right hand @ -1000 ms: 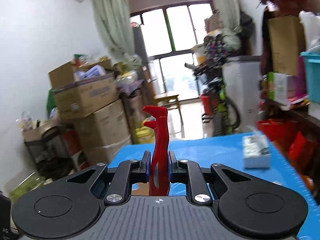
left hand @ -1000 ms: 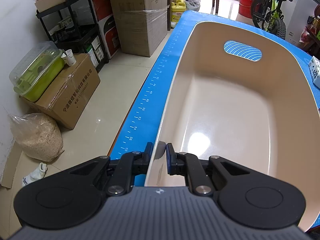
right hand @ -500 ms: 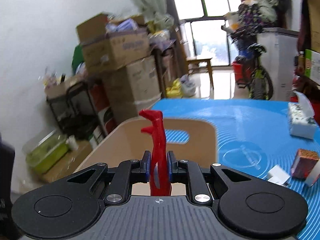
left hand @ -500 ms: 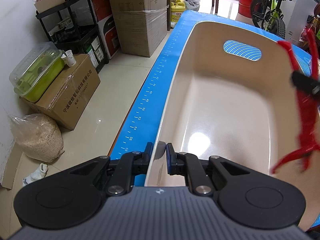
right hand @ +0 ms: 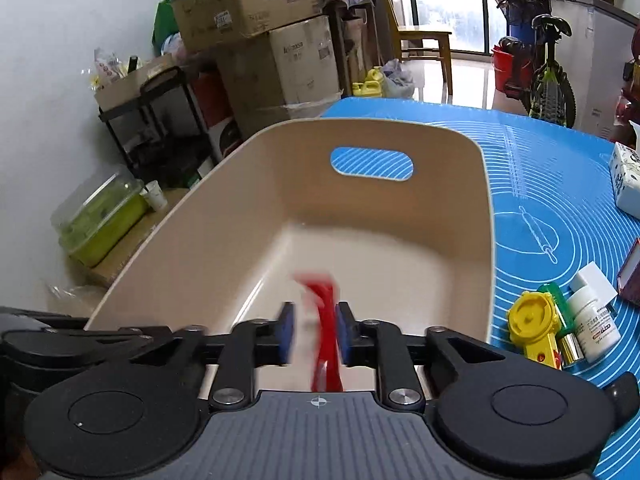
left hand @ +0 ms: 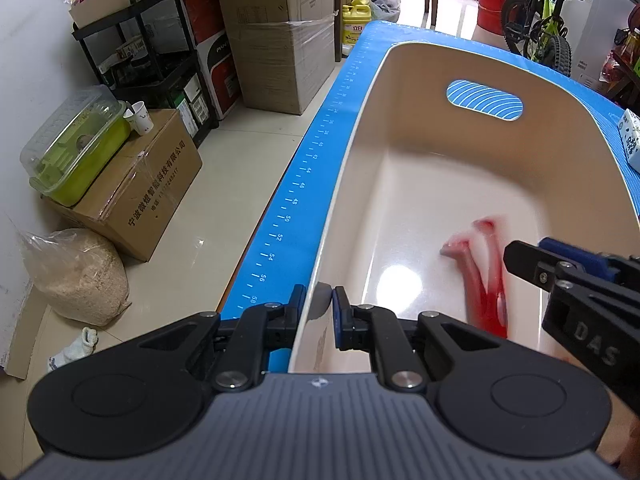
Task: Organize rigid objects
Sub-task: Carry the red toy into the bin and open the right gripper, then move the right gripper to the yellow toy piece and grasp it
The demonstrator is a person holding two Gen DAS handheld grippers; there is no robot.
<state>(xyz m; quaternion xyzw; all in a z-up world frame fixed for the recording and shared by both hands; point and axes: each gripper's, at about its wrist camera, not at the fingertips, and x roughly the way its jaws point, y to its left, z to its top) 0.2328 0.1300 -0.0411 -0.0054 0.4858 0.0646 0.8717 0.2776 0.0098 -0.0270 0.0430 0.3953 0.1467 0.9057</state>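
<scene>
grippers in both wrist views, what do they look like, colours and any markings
Both the left gripper and the right gripper look alike: matte black linkage arms with silver pivot screws, two round black discs at the base, and a ribbed grey centre plate bearing a small crosshair mark. The jaws carry blue pads. Seen from the left wrist view, the right gripper's side shows raised letters reading DAS. No cables or sleeves are visible.

My left wrist camera sits just behind my left claw (left hand: 318,312), very near the left rim of the beige plastic tub with a slot handle (left hand: 460,152), facing along its length and down onto the tiled floor (left hand: 224,208) at left. My right wrist camera looks from behind my right claw (right hand: 314,334) over the tub's near end (right hand: 360,216), toward the window. Both views share the tub interior, the blue mat-covered table (right hand: 552,184) and the stacked cardboard boxes (left hand: 280,28).
</scene>
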